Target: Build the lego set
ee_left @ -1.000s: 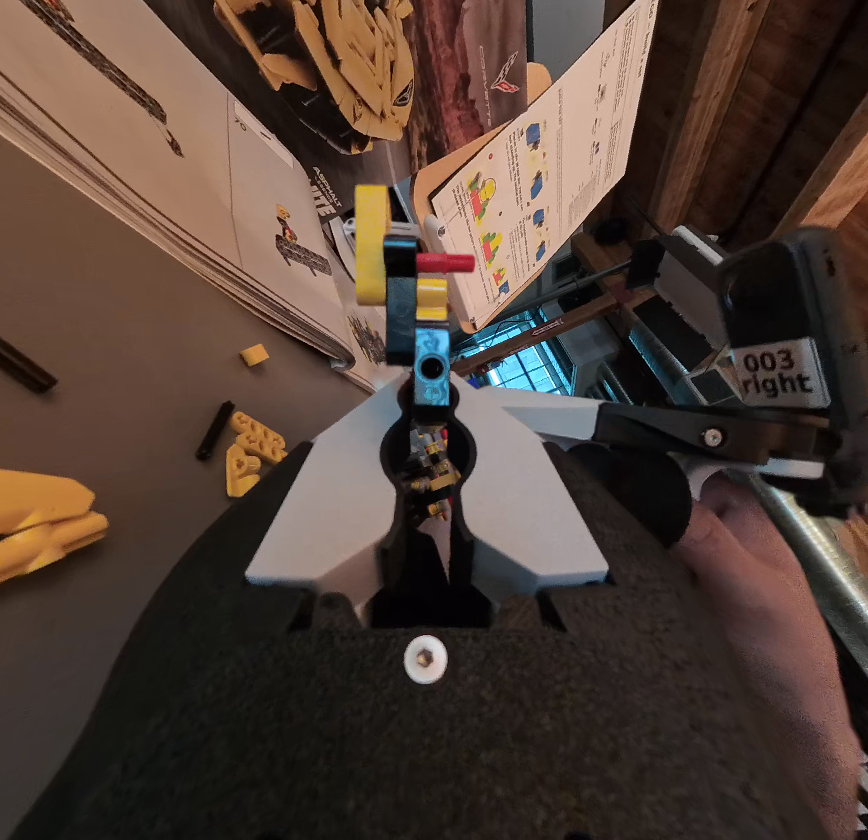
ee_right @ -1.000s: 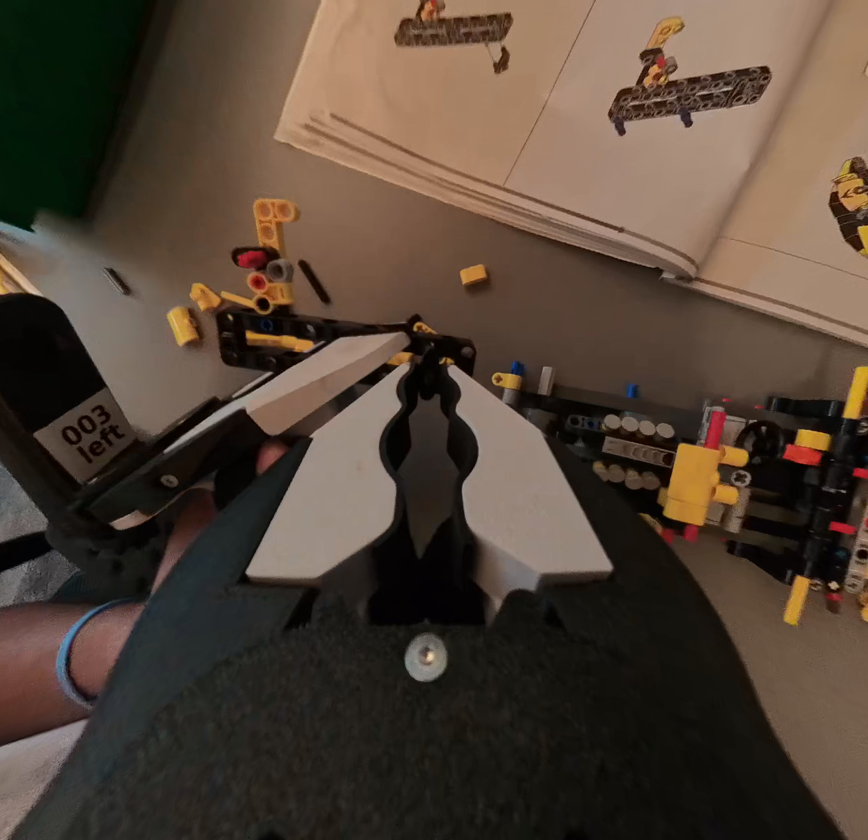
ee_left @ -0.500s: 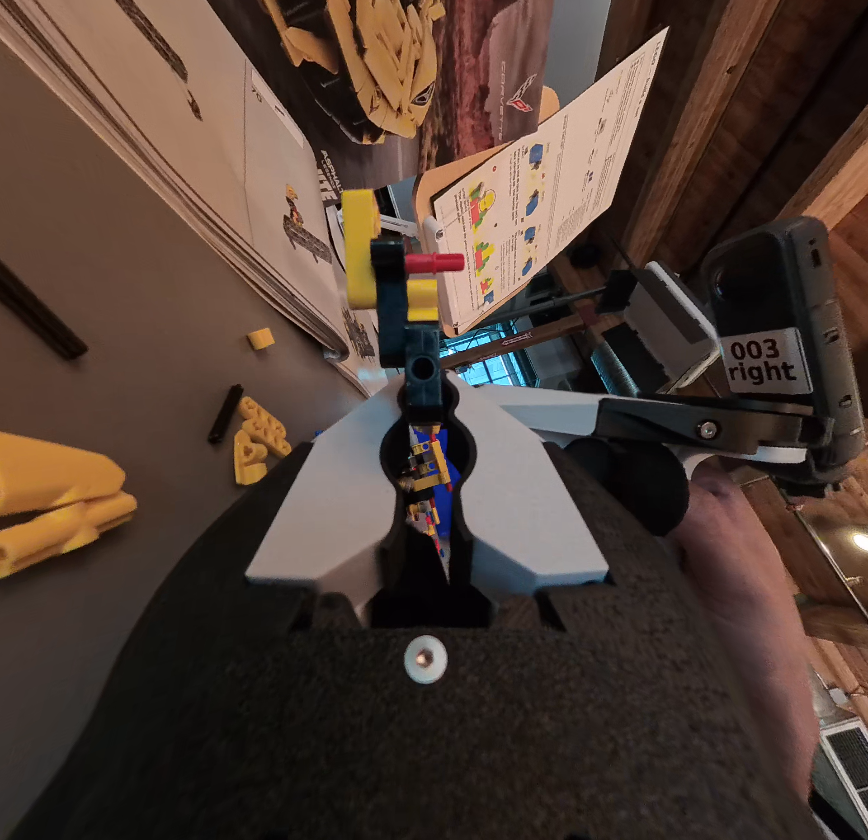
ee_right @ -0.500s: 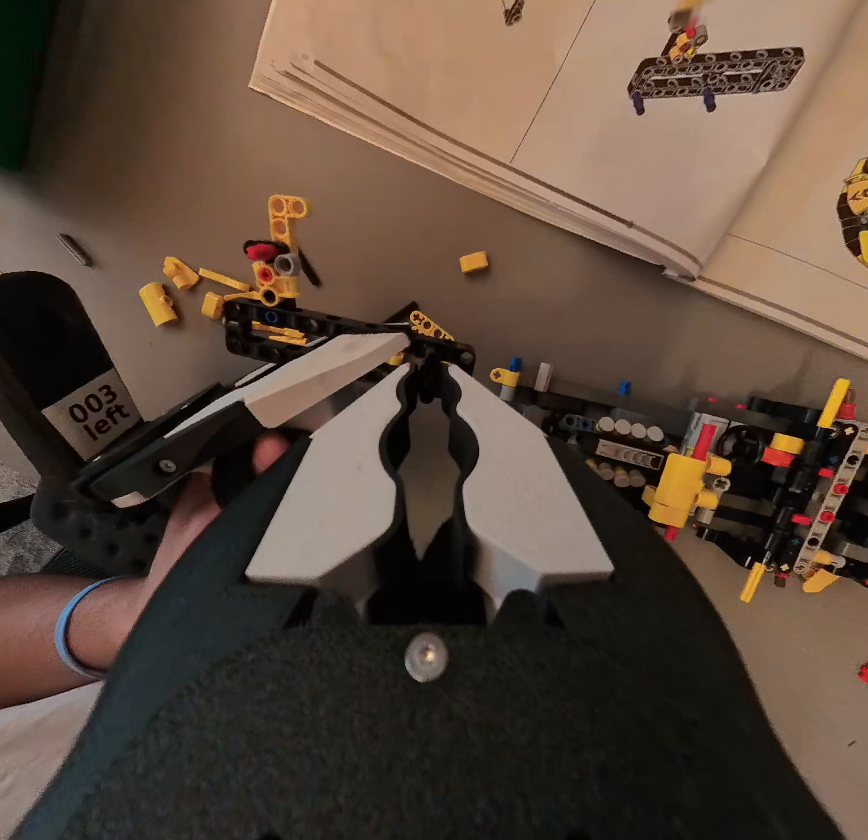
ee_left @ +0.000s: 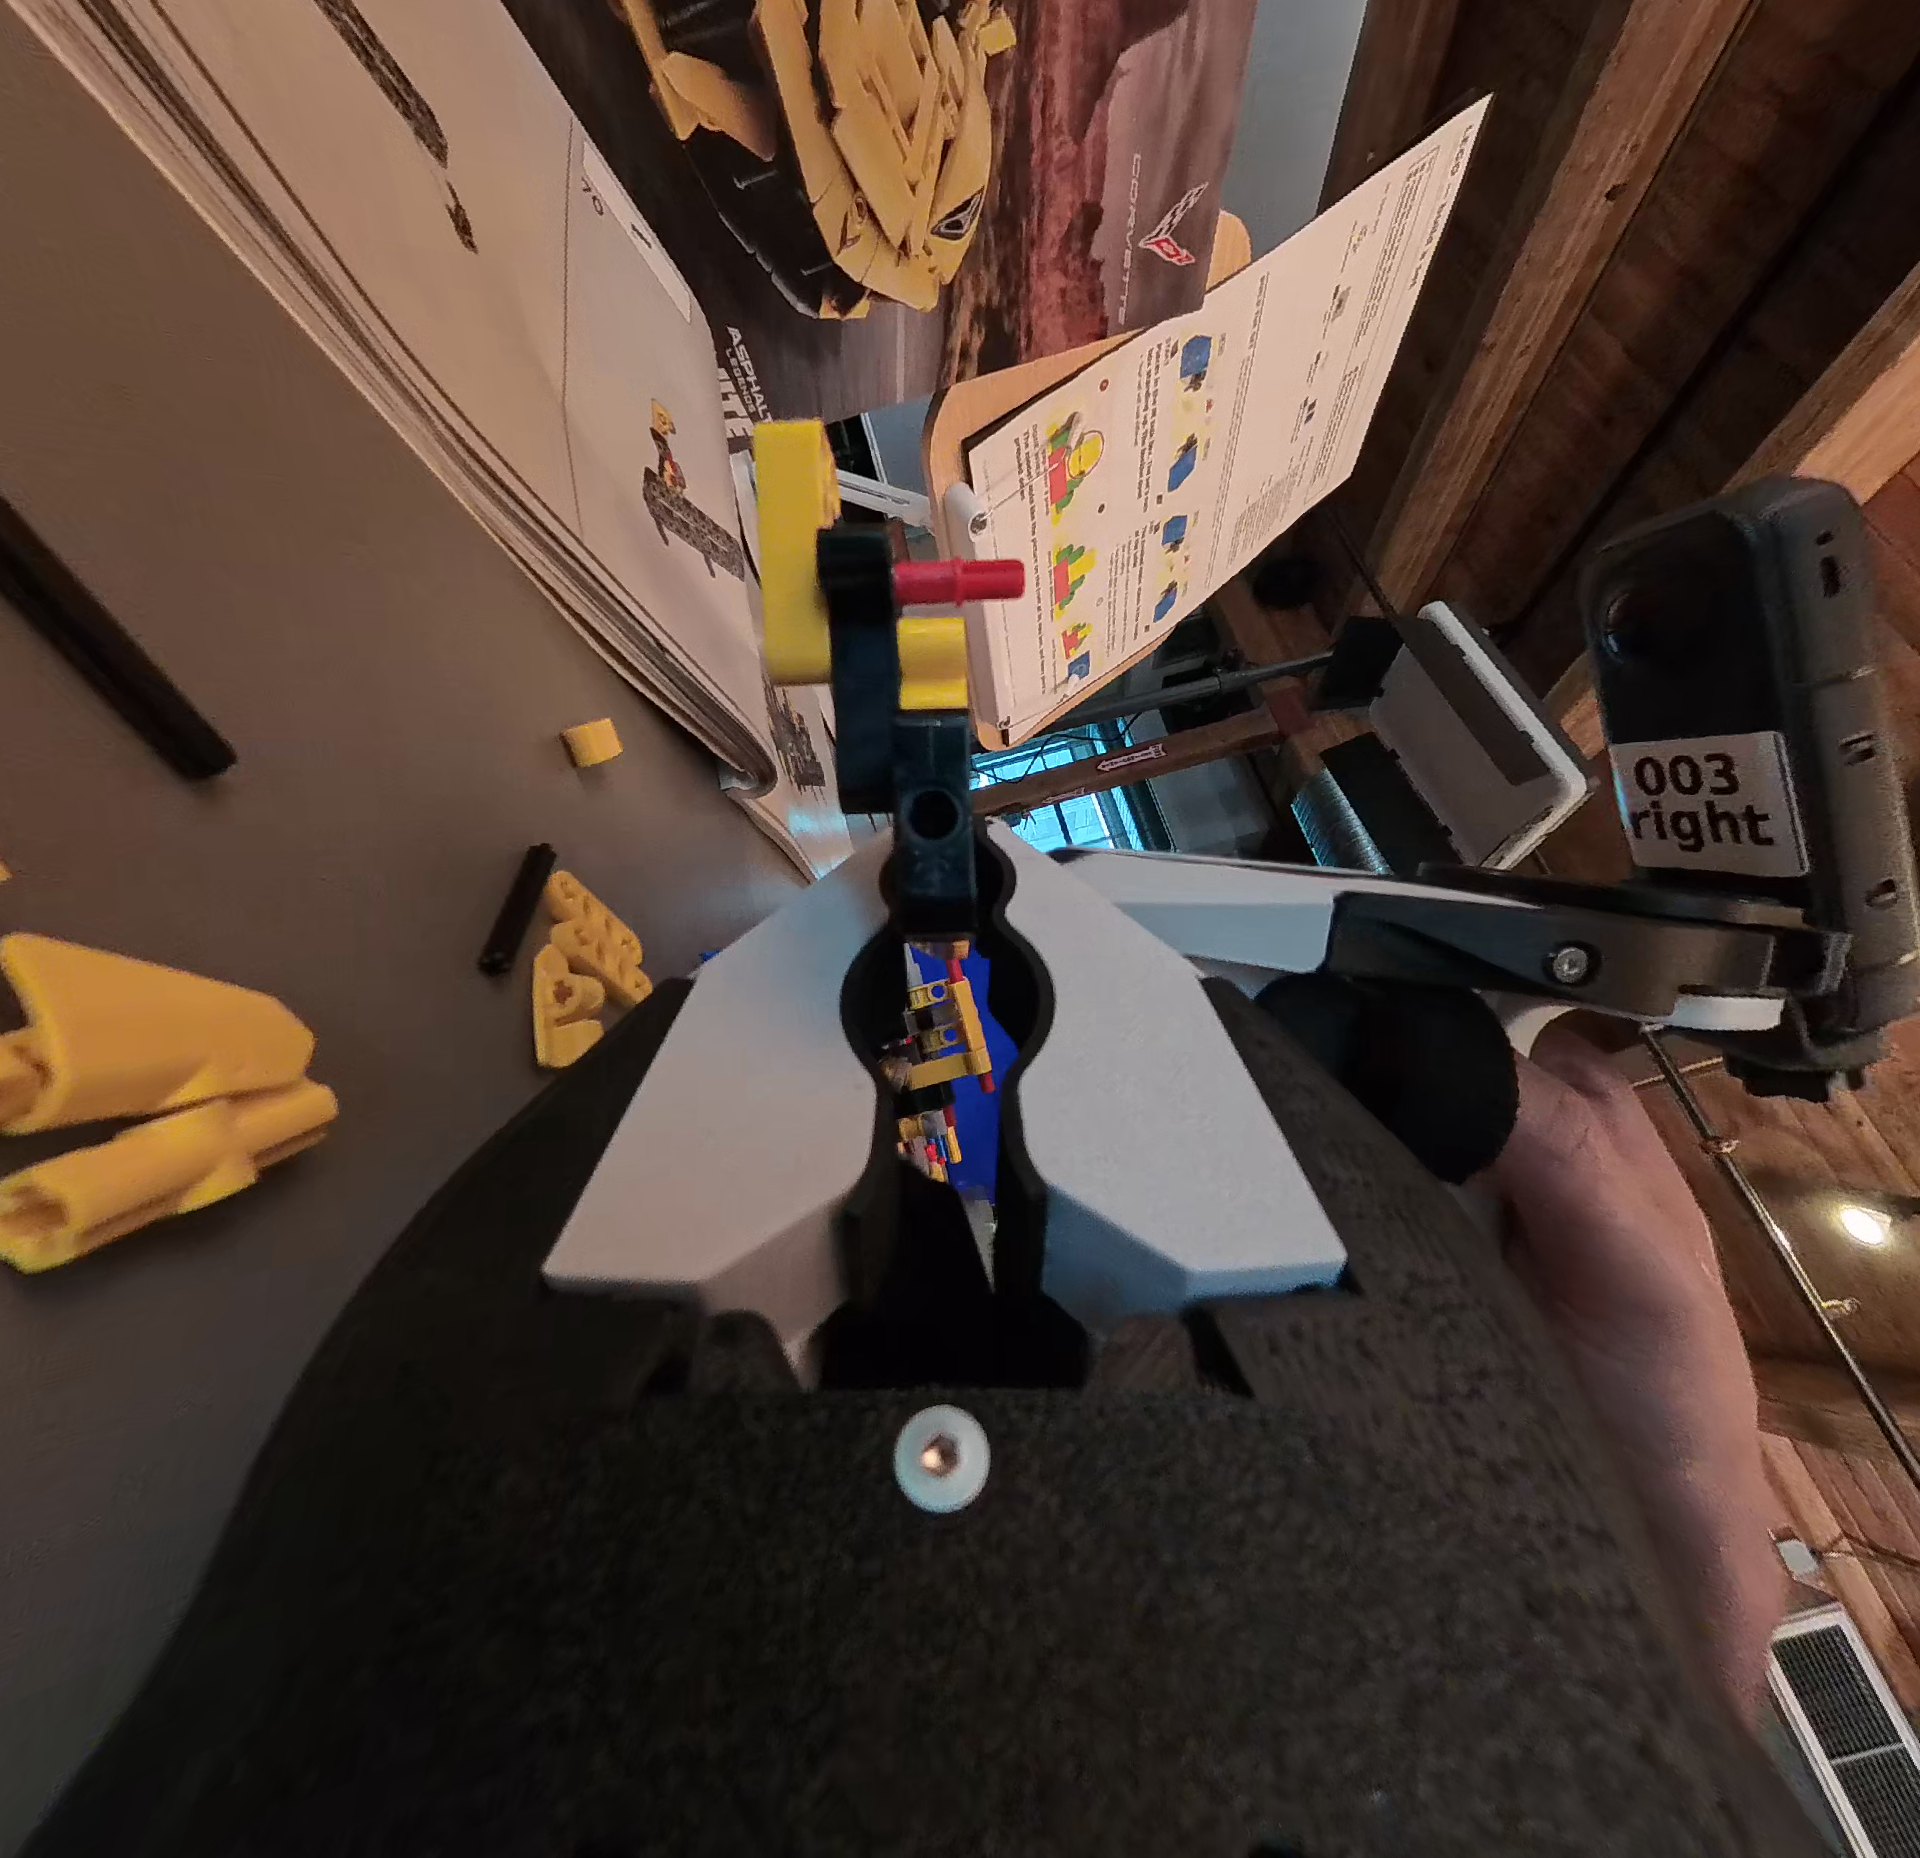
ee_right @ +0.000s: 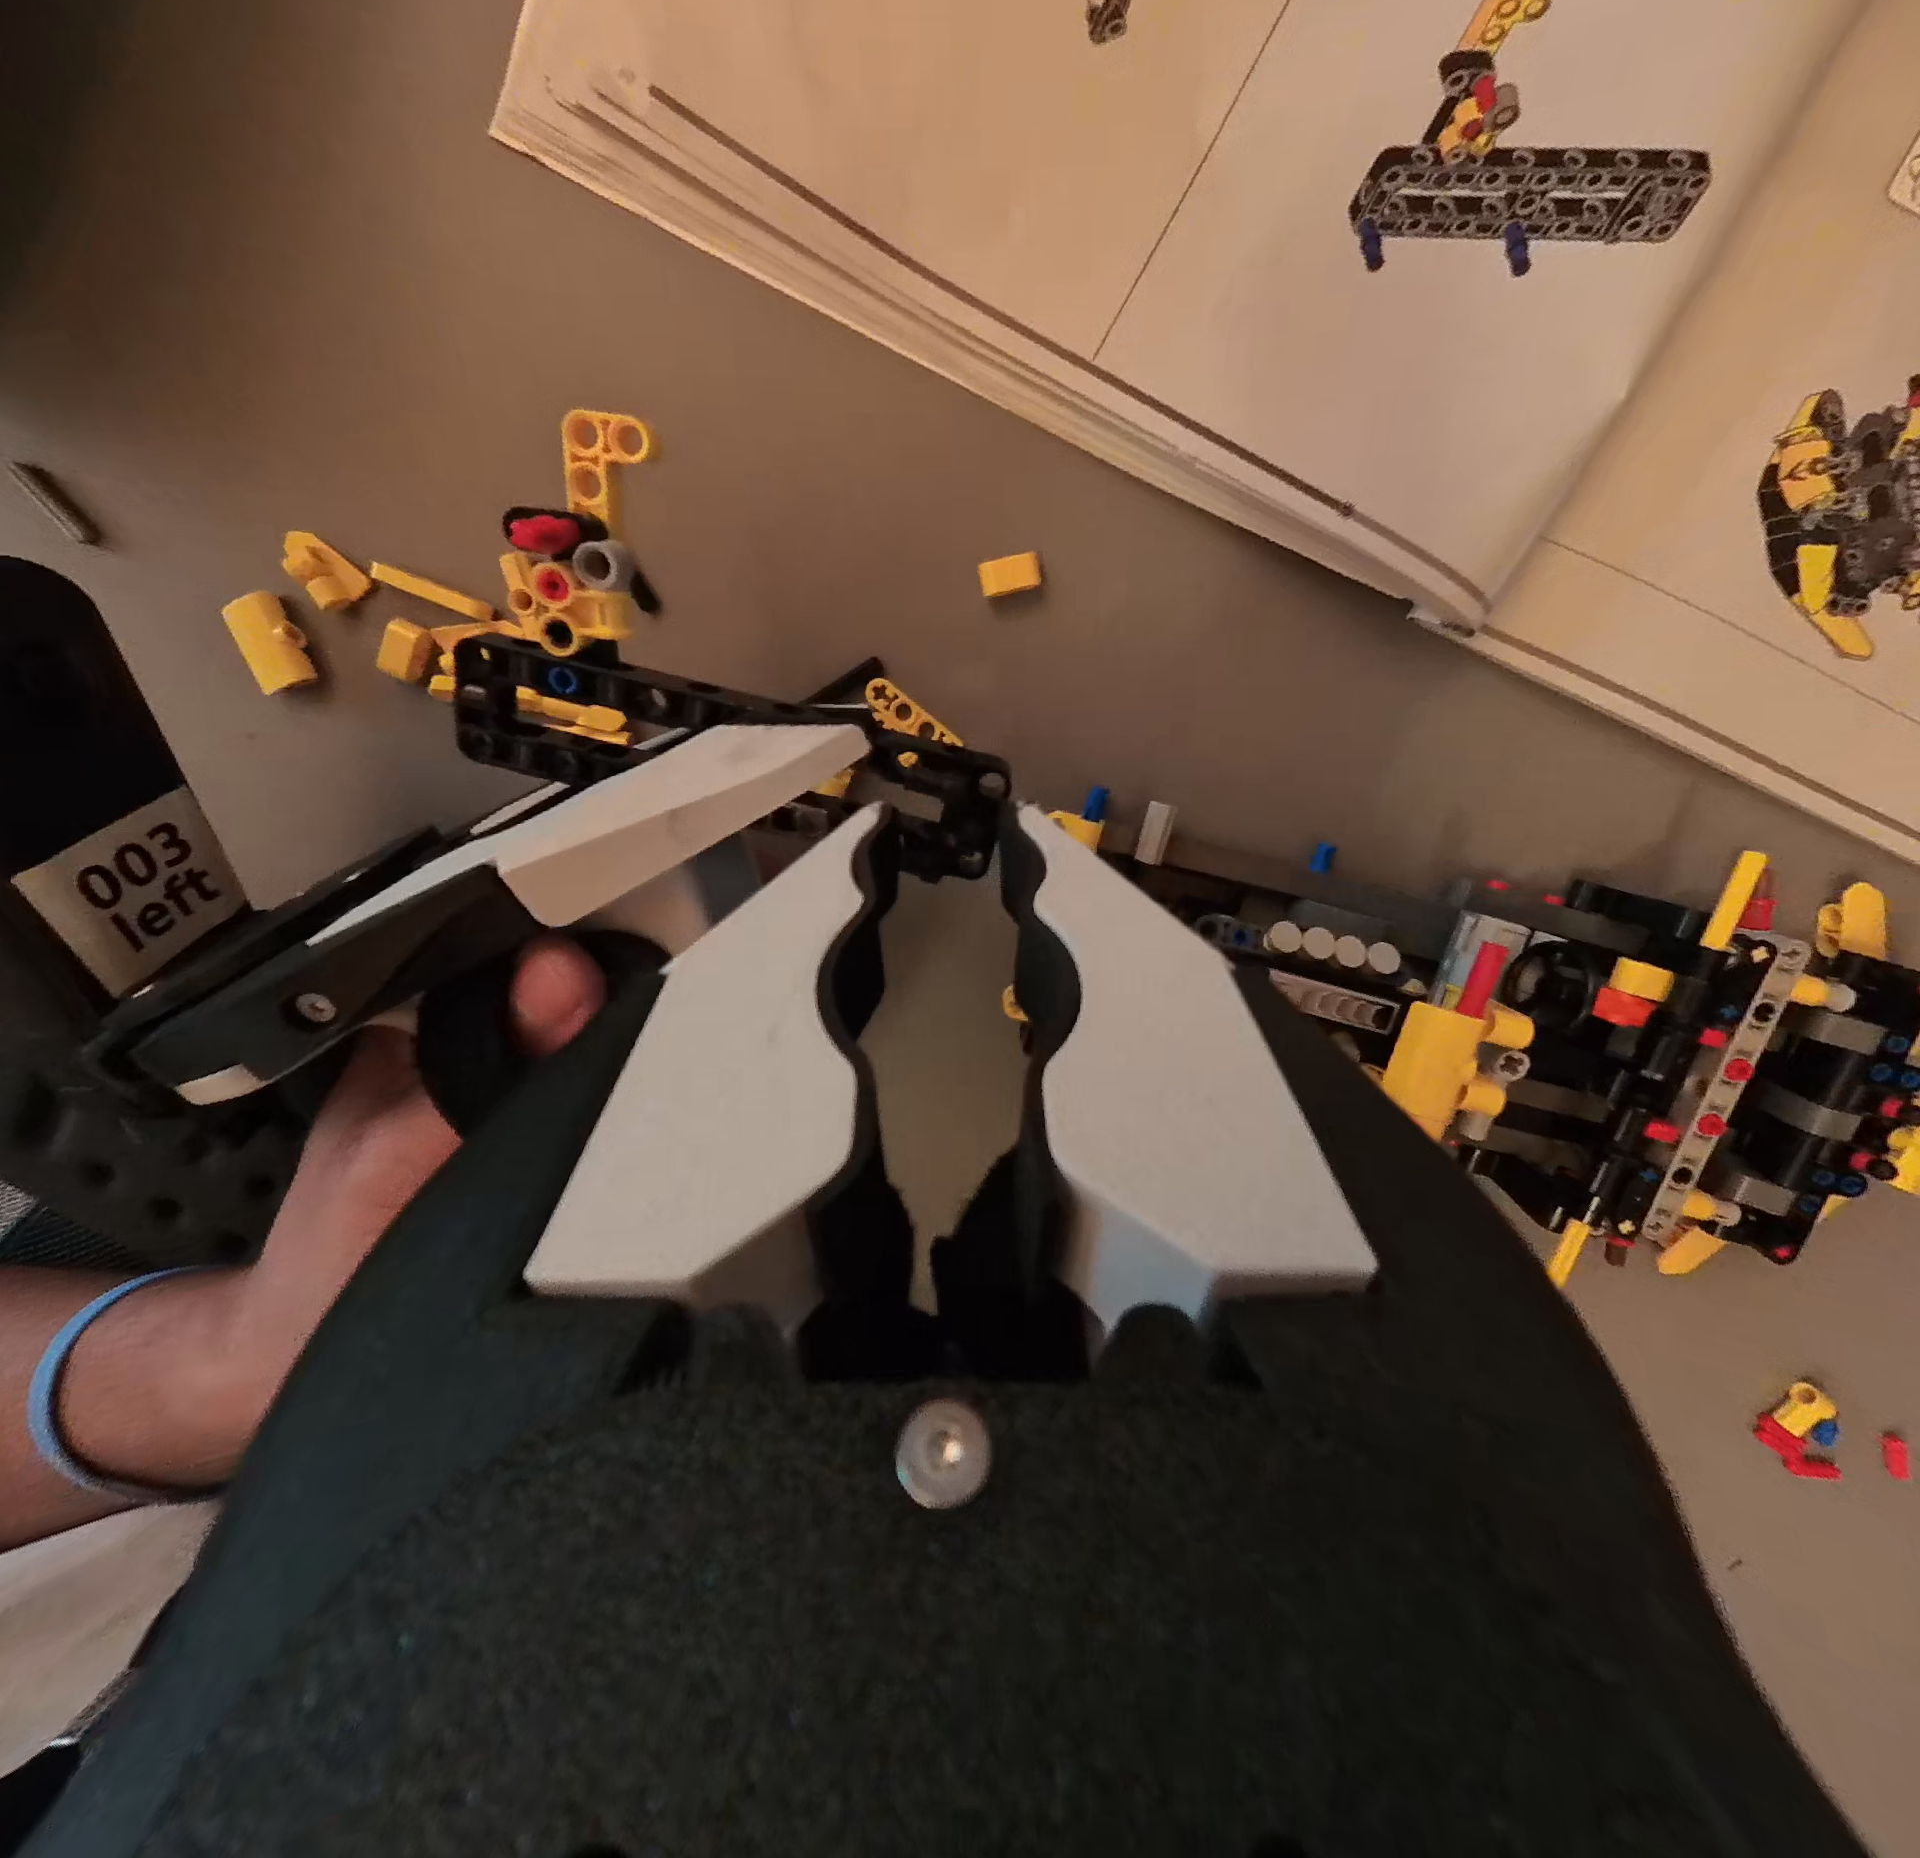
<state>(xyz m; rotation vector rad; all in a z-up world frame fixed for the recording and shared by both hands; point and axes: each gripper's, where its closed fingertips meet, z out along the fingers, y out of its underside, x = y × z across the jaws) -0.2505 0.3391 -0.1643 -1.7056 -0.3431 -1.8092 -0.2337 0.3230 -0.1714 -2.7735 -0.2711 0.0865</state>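
My left gripper (ee_left: pixel 935 863) is shut on one end of a black lego frame assembly (ee_left: pixel 862 665) that carries yellow parts and a red pin, held upright in the air. In the right wrist view the same black frame (ee_right: pixel 623 707) lies across the picture, with the left gripper's finger (ee_right: pixel 686 800) on it. My right gripper (ee_right: pixel 945 821) is open, its fingertips on either side of the frame's near end. The right gripper's finger (ee_left: pixel 1195 904) reaches in from the right in the left wrist view.
An open instruction booklet (ee_right: pixel 1247 198) lies at the back. A partly built black and yellow chassis (ee_right: pixel 1662 1060) sits at the right. Loose yellow pieces (ee_right: pixel 270 645) lie at the left, and yellow panels (ee_left: pixel 135 1081) too. The set's box (ee_left: pixel 883 94) and a clipboard sheet (ee_left: pixel 1195 458) stand behind. Less than 4 cm separates the two grippers' tips.
My right gripper's fingers have spread apart around the frame's end. The left gripper still grips the assembly and has tilted a little; both views have shifted over the table.
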